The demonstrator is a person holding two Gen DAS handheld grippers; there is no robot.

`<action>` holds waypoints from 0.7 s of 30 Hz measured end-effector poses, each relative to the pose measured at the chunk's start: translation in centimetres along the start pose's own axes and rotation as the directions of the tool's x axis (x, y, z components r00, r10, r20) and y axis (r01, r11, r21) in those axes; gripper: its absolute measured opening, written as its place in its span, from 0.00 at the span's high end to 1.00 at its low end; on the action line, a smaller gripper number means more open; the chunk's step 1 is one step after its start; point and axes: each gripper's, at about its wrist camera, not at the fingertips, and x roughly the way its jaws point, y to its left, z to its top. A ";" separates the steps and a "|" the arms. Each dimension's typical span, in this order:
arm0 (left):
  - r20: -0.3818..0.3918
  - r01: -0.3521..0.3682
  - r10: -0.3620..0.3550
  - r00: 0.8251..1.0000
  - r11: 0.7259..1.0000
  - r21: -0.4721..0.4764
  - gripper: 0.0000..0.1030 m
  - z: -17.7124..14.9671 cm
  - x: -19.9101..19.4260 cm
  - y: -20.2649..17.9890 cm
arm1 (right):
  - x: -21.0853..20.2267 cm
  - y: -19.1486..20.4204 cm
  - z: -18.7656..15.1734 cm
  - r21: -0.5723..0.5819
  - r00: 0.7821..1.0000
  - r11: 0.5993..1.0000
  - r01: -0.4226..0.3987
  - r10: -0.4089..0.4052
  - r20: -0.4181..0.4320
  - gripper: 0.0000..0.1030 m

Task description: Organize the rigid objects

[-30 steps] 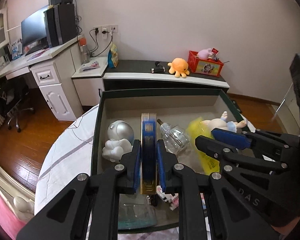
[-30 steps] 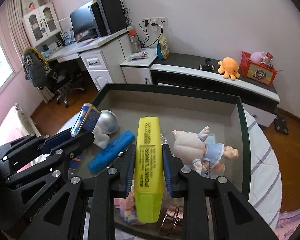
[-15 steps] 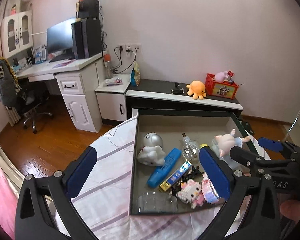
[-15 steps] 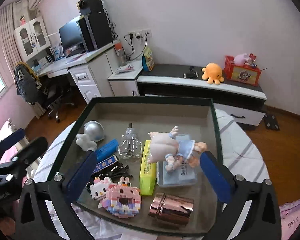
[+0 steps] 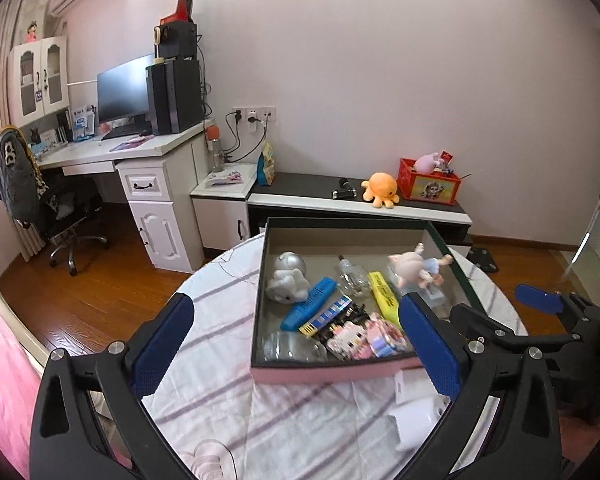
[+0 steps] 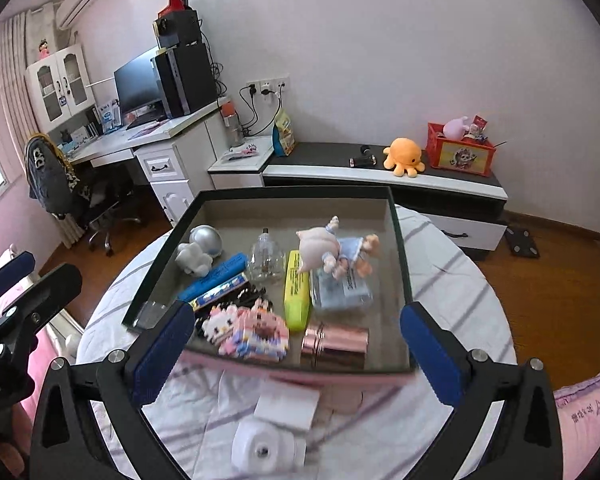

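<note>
A dark-rimmed box (image 5: 260, 280) (image 6: 400, 240) sits on a round table with a striped cloth. In it lie an astronaut figure (image 6: 200, 250), a blue marker (image 6: 216, 274), a blue-gold tin (image 5: 326, 316), a glass bottle (image 6: 265, 260), a yellow highlighter (image 6: 296, 290), a doll (image 6: 332, 246), block figures (image 6: 248, 330) and a rose-gold tube (image 6: 336, 346). My left gripper (image 5: 296, 344) is open and empty, back from the box's near edge. My right gripper (image 6: 296, 344) is open and empty above the near edge.
A small white device (image 6: 266, 450) and a white card (image 6: 286, 404) lie on the cloth in front of the box. Behind the table stand a low cabinet with an orange octopus toy (image 5: 380, 190) and a red crate (image 5: 428, 182), and a desk (image 5: 140, 156) at left.
Both grippers have opened, leaving the blue-gold tin and the yellow highlighter in the box, and have pulled back and up from it.
</note>
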 end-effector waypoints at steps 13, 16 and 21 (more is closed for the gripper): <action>0.002 0.019 -0.019 1.000 1.000 -0.012 0.00 -3.8 -4.2 -0.9 | -5.4 -0.8 -4.1 0.021 0.999 1.000 0.017 -0.017 0.037 0.00; -0.005 0.023 -0.024 1.000 1.000 -0.013 0.00 -4.7 -4.8 -1.0 | -6.0 -1.2 -5.0 0.030 0.999 0.999 0.022 -0.024 0.037 0.00; -0.022 0.019 -0.019 1.000 1.000 -0.007 0.00 -6.1 -5.1 -1.3 | -6.6 -1.9 -6.3 0.043 0.999 0.999 0.028 -0.029 0.032 0.00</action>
